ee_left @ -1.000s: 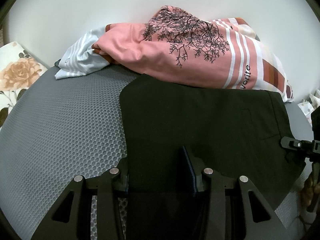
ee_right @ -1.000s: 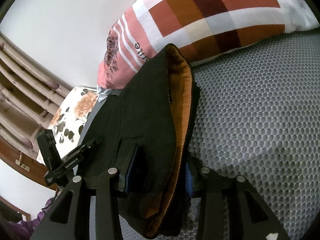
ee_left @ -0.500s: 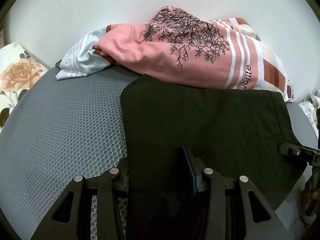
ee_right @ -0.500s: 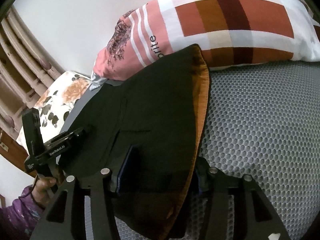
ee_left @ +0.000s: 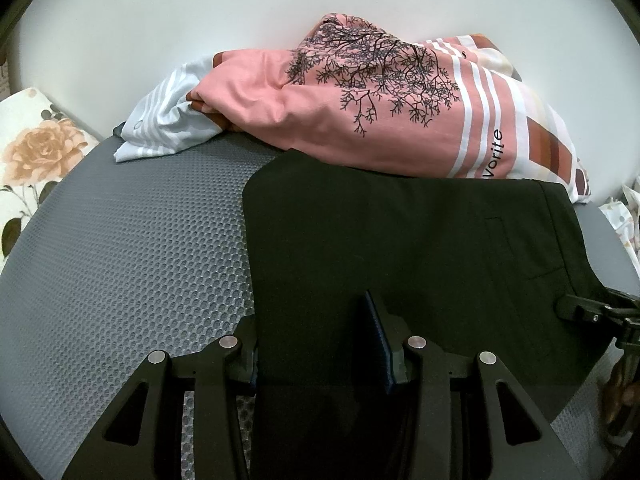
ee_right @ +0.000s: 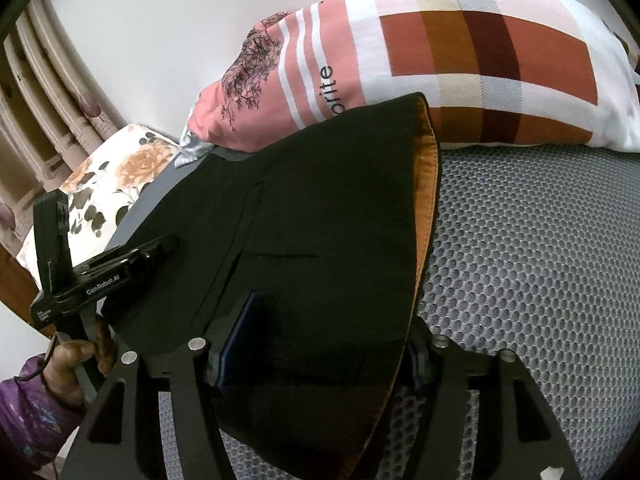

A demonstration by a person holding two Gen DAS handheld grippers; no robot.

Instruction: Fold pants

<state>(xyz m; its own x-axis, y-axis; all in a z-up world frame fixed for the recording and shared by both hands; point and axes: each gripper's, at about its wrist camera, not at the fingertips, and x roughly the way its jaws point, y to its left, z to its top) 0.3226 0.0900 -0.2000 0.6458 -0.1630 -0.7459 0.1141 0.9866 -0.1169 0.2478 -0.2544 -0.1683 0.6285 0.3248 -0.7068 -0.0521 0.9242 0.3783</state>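
Grey mesh mattress (ee_left: 120,264) bears black pants (ee_left: 400,248), pink-patterned pillow (ee_left: 360,112).

The pants (ee_left: 392,248) were a matt black woven cloth, smooth and flat, with an orange, finely stitched lining (ee_right: 425,208) showing at the turned edge. They lay on a grey mesh mattress cover (ee_left: 132,256) with a raised honeycomb texture and a slight sheen. The pink pillow (ee_left: 360,116) was soft printed cotton, lightly creased; the floral cushion (ee_left: 36,160) looked like smooth printed fabric. The left claw (ee_left: 316,344) and right claw (ee_right: 320,348) were matt black plastic with bright metal pins and blue rubbery pads (ee_left: 378,344). The wall (ee_left: 200,8) was plain and matt.
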